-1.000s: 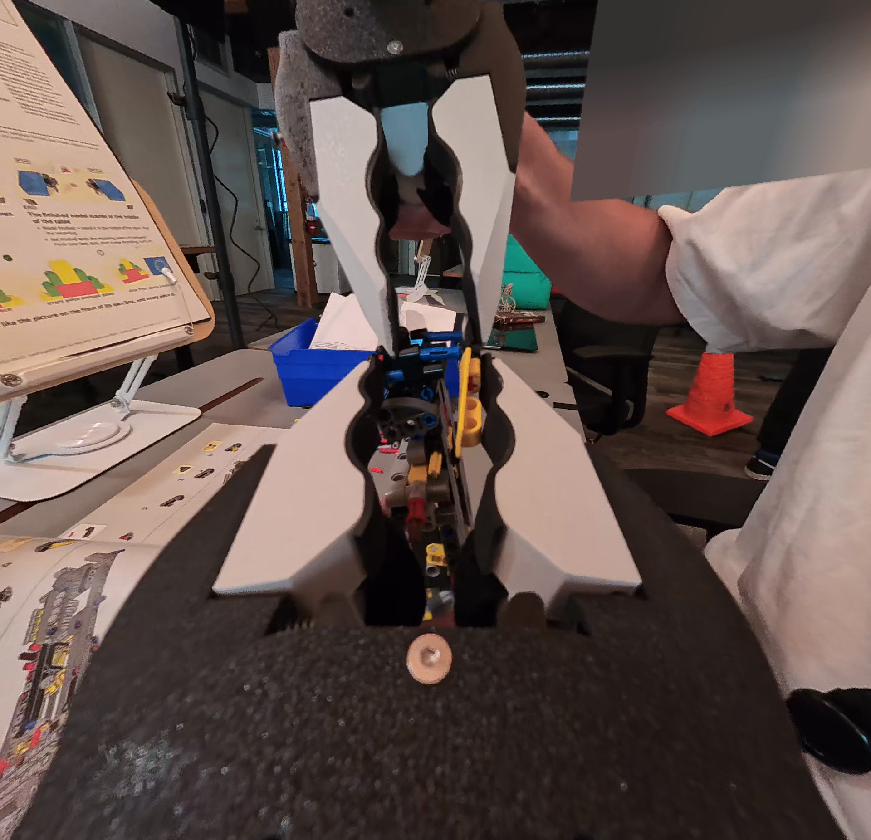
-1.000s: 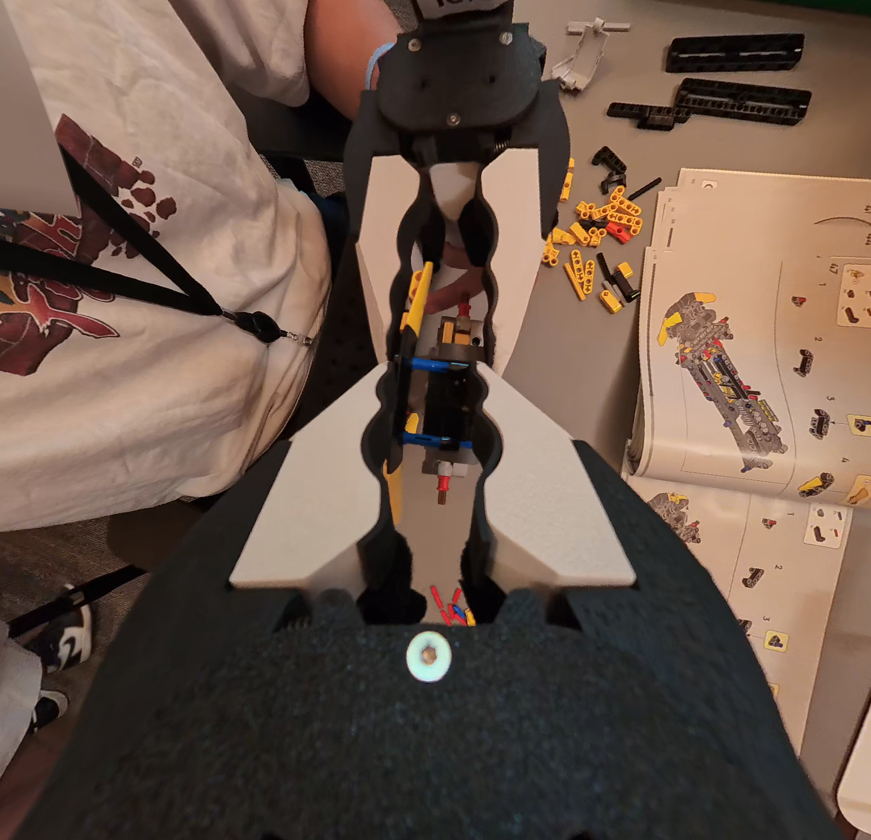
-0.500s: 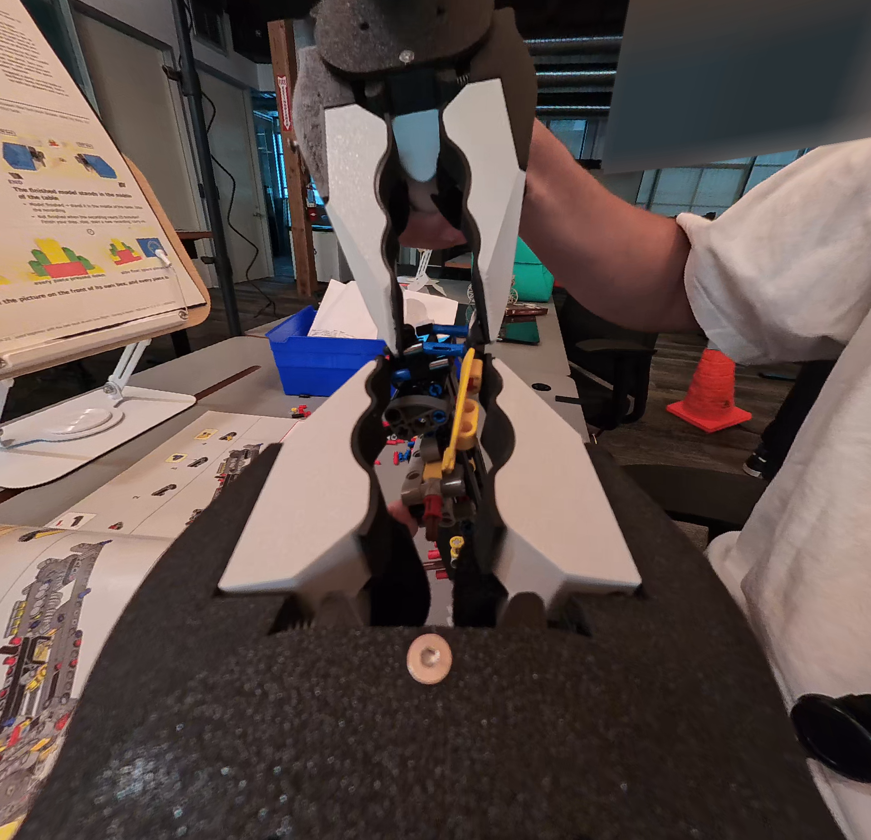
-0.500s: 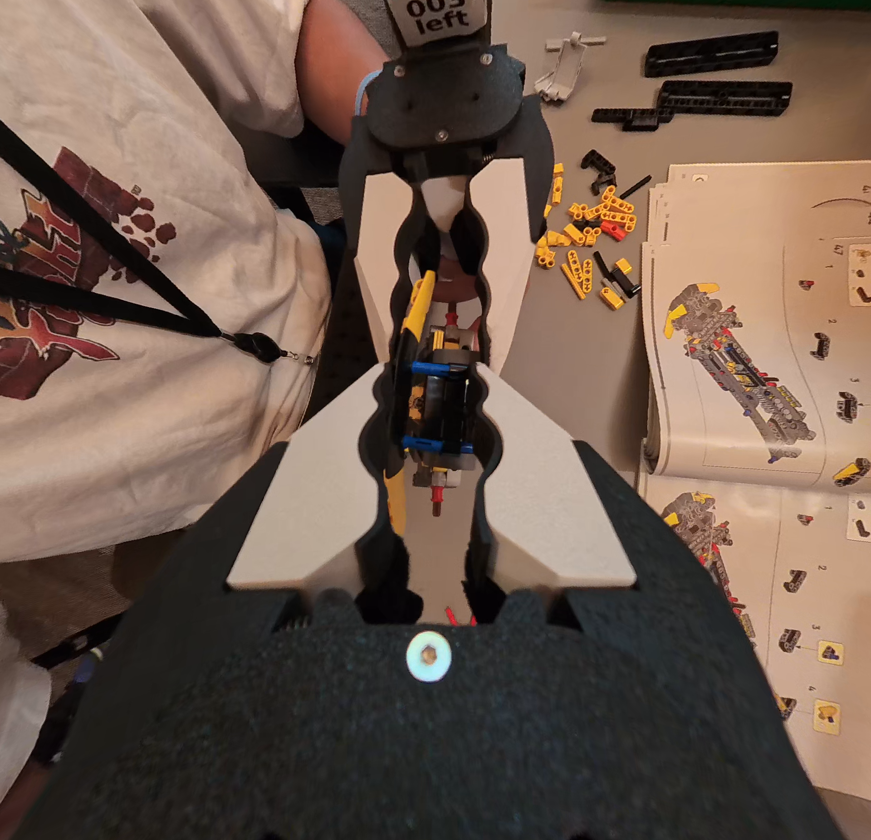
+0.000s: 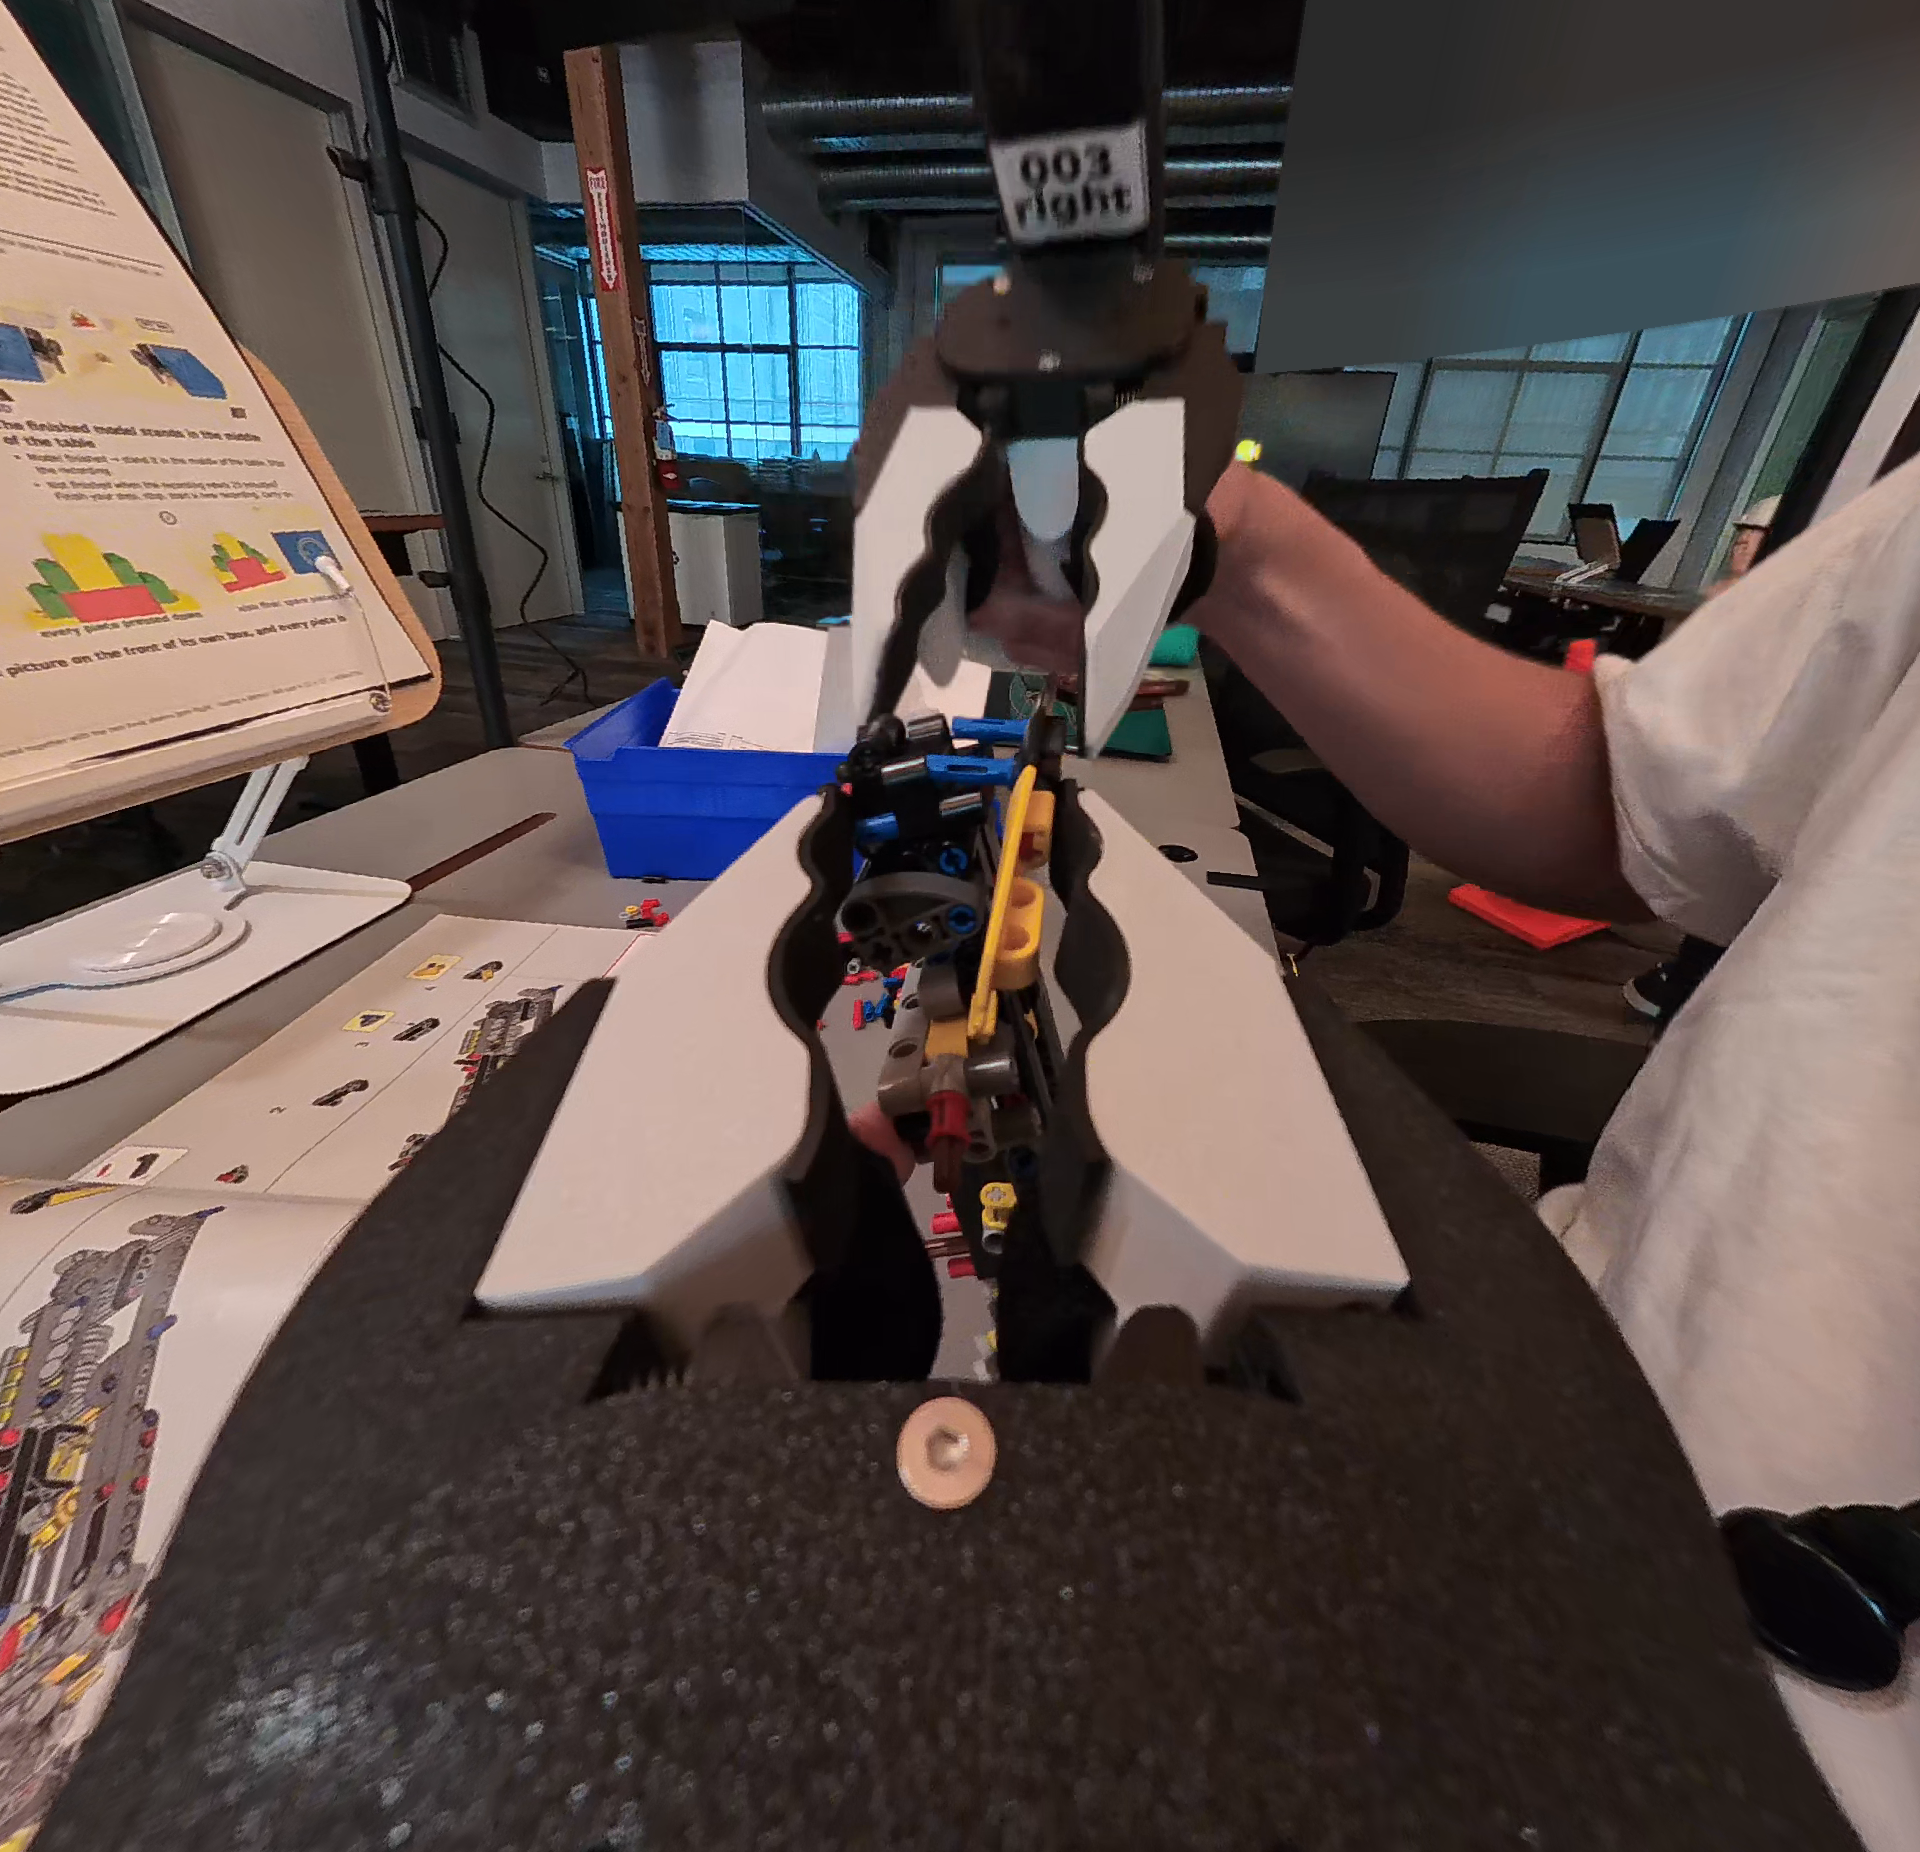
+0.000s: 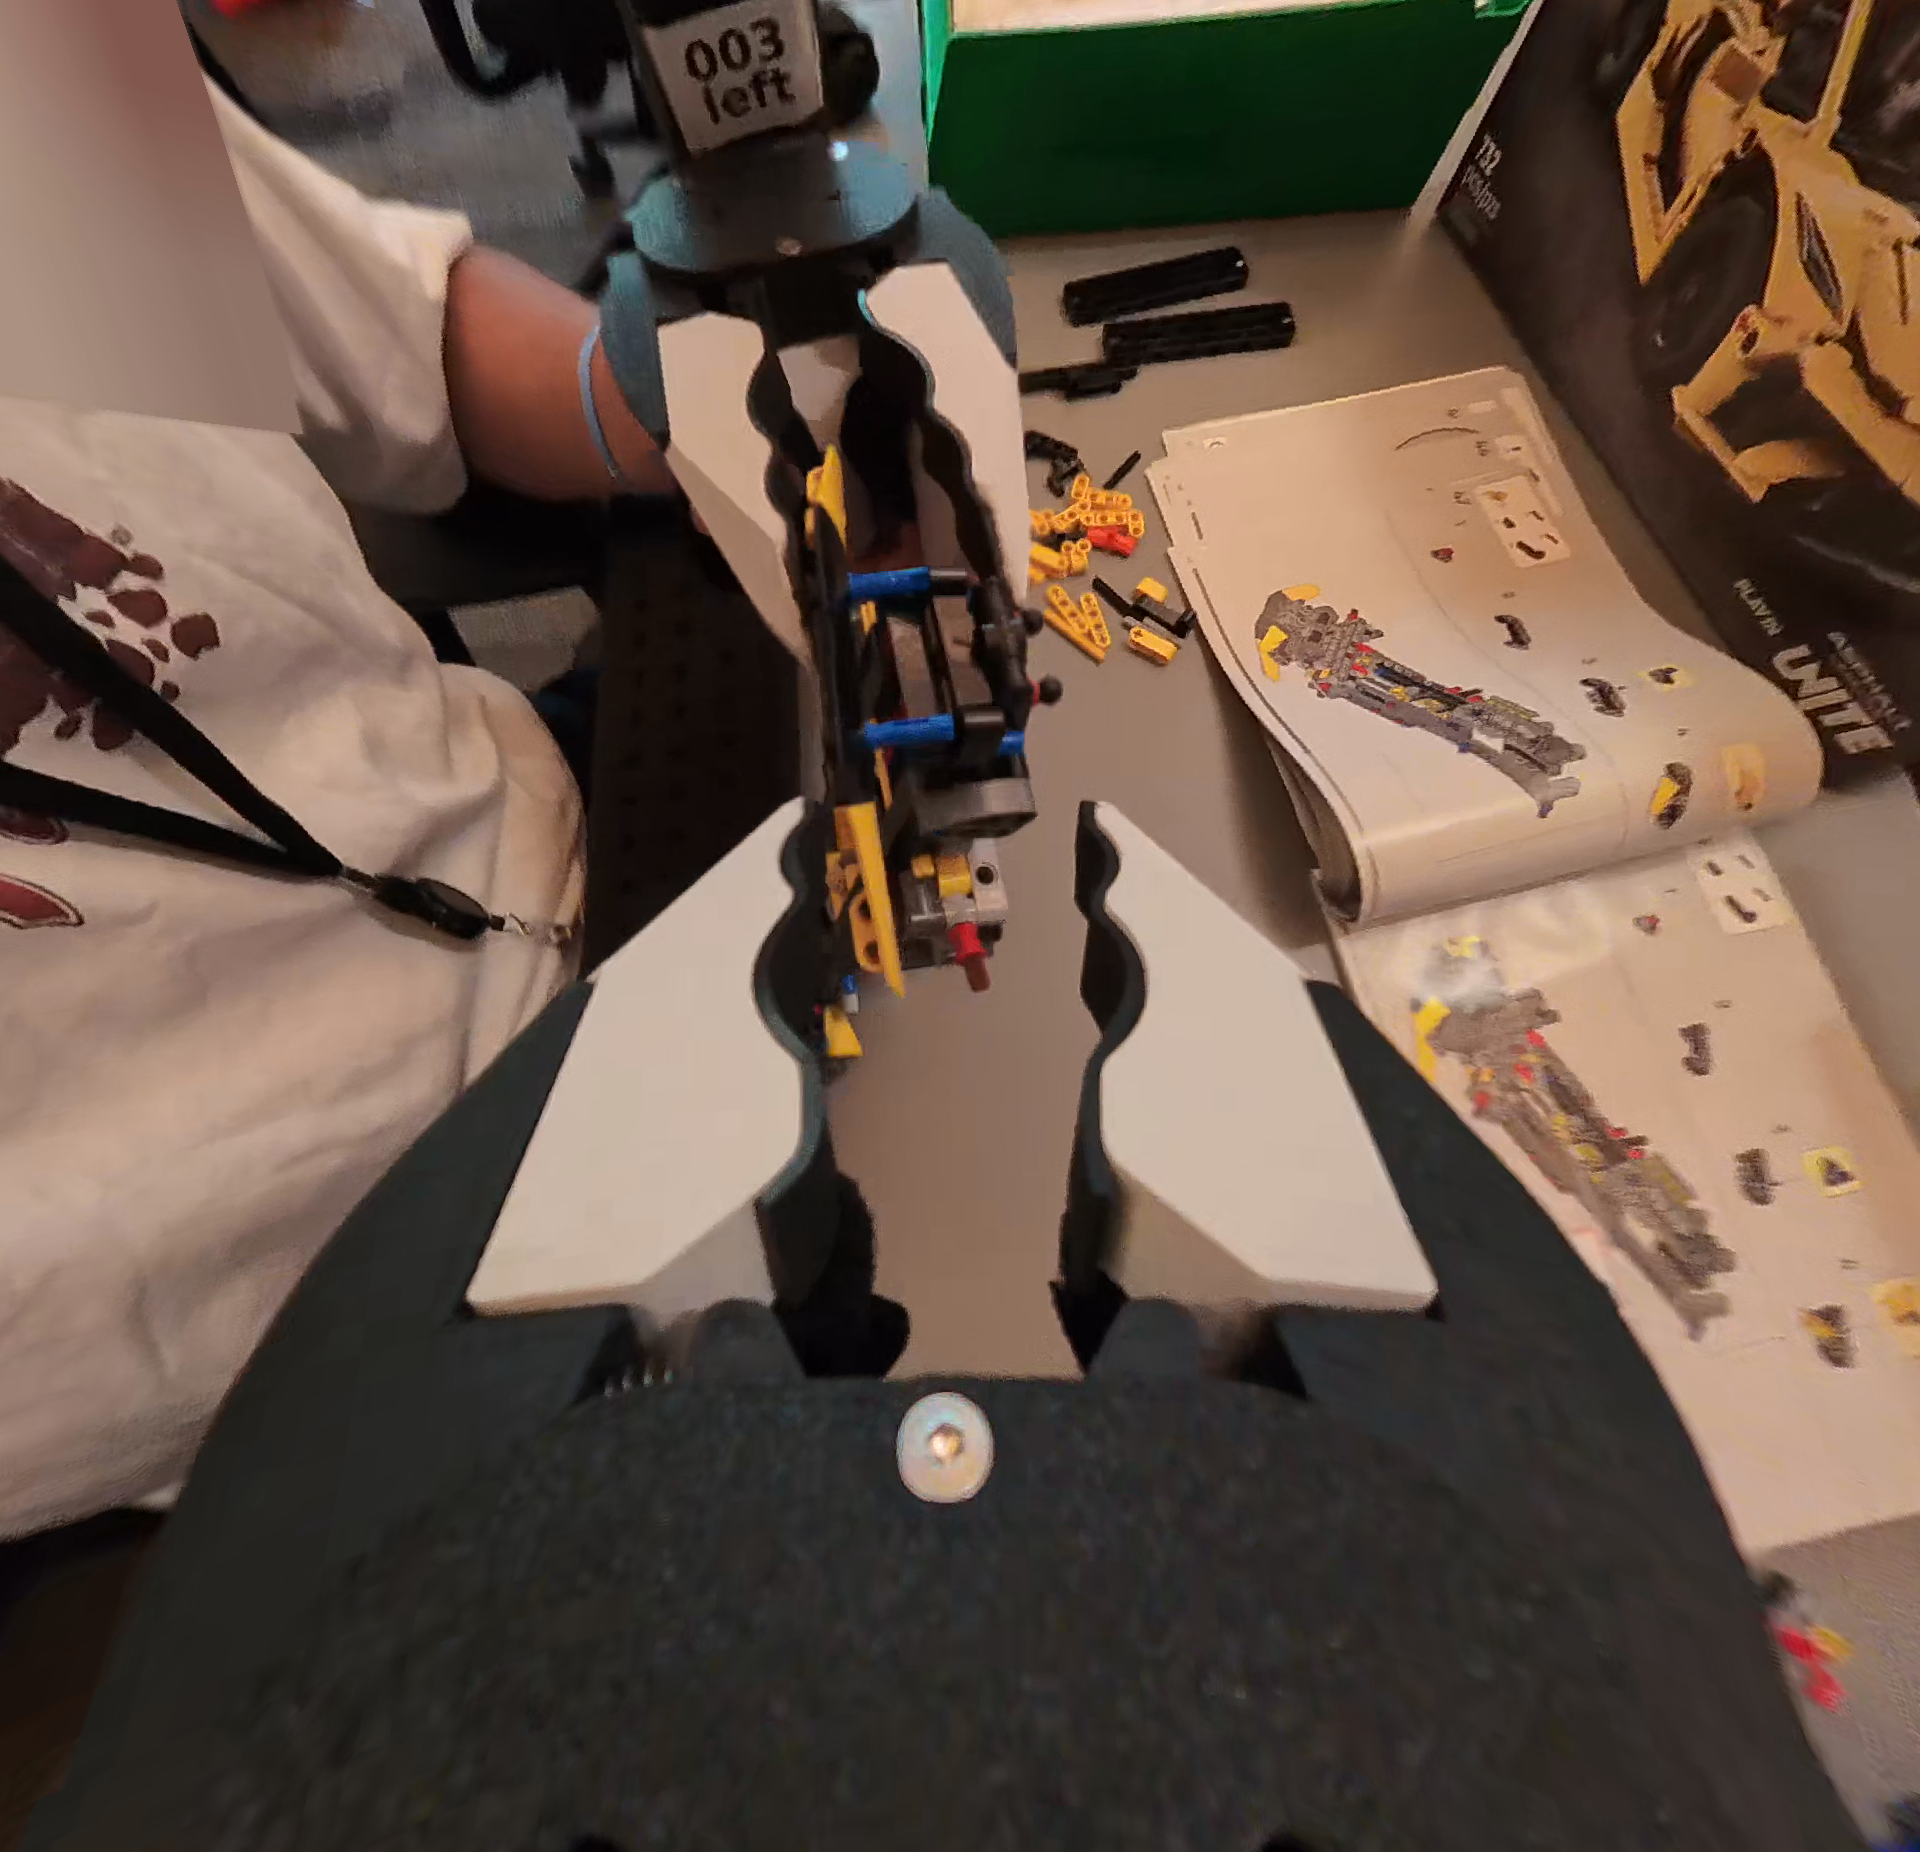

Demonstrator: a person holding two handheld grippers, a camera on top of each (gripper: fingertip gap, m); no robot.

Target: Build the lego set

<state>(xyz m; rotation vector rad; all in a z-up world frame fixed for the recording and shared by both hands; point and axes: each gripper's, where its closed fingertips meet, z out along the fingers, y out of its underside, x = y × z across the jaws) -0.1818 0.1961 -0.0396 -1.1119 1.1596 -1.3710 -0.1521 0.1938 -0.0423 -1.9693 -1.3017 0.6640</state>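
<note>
The lego assembly (image 5: 935,919), a long black, yellow and grey technic build with blue pins, is clamped between the fingers of my left gripper (image 5: 951,805), above the table. In the right wrist view the assembly (image 6: 935,680) hangs from the left gripper (image 6: 904,618). Its near end reaches between the spread fingers of my right gripper (image 6: 940,815) and lies close to the left finger. The right gripper is open and holds nothing. In the left wrist view the right gripper (image 5: 987,711) hovers just above the far end of the assembly.
An open instruction booklet (image 6: 1455,607) lies on the grey table, with loose yellow parts (image 6: 1091,535) and black beams (image 6: 1174,306) beyond it. A green box (image 6: 1195,119) and the set box (image 6: 1714,296) stand behind. A blue bin (image 5: 686,805) and a sheet on a stand (image 5: 156,503) are at the left.
My right gripper has opened, let go of the assembly and drawn back from it. My left gripper keeps hold of the assembly.
</note>
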